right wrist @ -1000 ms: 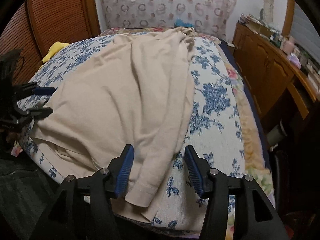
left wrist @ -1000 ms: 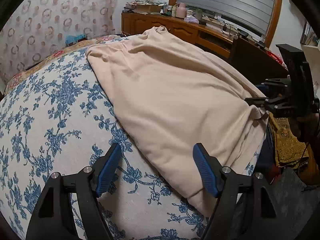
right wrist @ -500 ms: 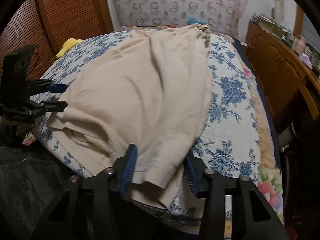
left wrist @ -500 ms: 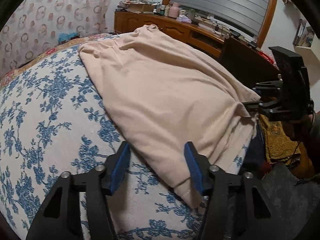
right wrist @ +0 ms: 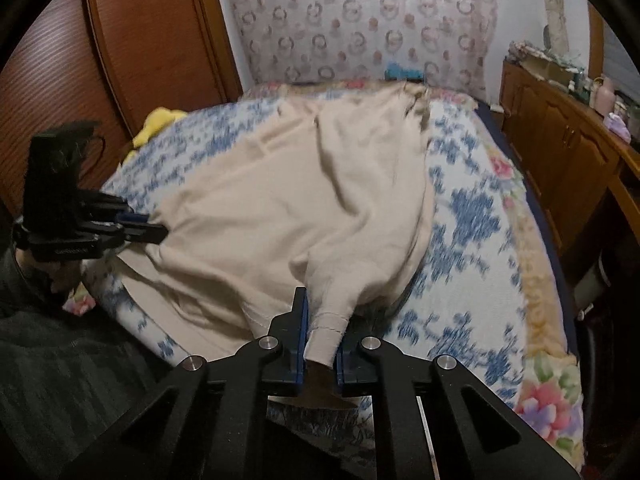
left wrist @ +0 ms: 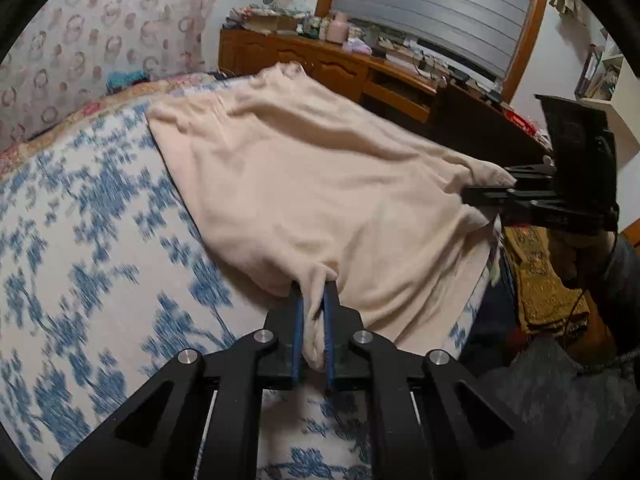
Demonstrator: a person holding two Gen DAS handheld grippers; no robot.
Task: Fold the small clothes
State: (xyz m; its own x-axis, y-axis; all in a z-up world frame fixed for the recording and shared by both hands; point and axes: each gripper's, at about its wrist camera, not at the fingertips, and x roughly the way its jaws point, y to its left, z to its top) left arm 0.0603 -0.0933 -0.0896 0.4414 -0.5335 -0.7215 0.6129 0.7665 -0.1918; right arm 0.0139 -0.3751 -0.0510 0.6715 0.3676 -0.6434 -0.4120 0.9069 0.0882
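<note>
Nearest in the left wrist view, the left gripper (left wrist: 314,304) is closing its blue-padded jaws on the near hem of a cream garment (left wrist: 320,184), with a pinch of cloth bunched between the pads. In the right wrist view, the right gripper (right wrist: 320,320) is likewise closing, its jaws clamped on the ribbed cuff (right wrist: 326,334) of a sleeve that hangs just past the mattress edge. The garment lies spread over a blue-flowered bedspread (left wrist: 88,240), pulled into folds that run toward each grip, and its far end reaches nearly to the head of the bed. Beyond it, a yellow soft item (right wrist: 160,126) sits against a wooden wardrobe (right wrist: 132,48), a cluttered wooden dresser (left wrist: 320,60) lines the other side, and a patterned curtain (right wrist: 360,20) hangs at the back.
</note>
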